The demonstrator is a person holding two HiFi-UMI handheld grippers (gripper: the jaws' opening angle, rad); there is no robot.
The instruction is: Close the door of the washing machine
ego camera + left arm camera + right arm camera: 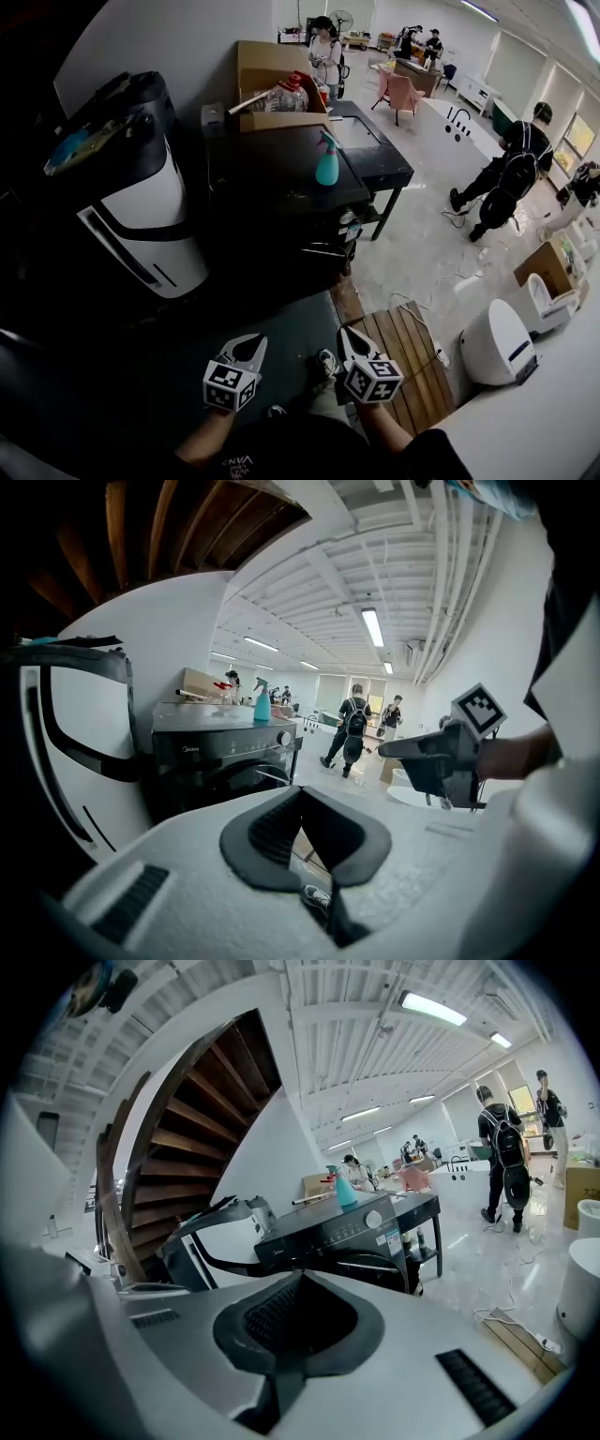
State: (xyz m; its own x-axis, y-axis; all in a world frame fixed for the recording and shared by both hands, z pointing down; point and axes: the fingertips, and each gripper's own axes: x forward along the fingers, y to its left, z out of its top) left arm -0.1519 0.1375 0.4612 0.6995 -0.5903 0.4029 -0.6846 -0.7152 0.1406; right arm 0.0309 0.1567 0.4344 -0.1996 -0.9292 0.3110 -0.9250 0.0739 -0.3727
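Note:
The black washing machine [281,178] stands ahead of me with a teal spray bottle [327,161] on its top. Its control panel and round door show in the left gripper view [230,761] and the right gripper view [361,1241]; I cannot tell whether the door sits flush. My left gripper [253,347] and right gripper [348,339] are held low, side by side, well short of the machine. Both are shut with nothing between the jaws, seen at the left gripper [302,791] and the right gripper [298,1279]. The right gripper [436,757] also shows in the left gripper view.
A white-and-black appliance [141,216] stands left of the washer. Behind it are a cardboard box [267,70] and a black table [375,155]. A wooden pallet [412,361] and a white appliance [497,342] lie at the right. People [506,173] move about farther back.

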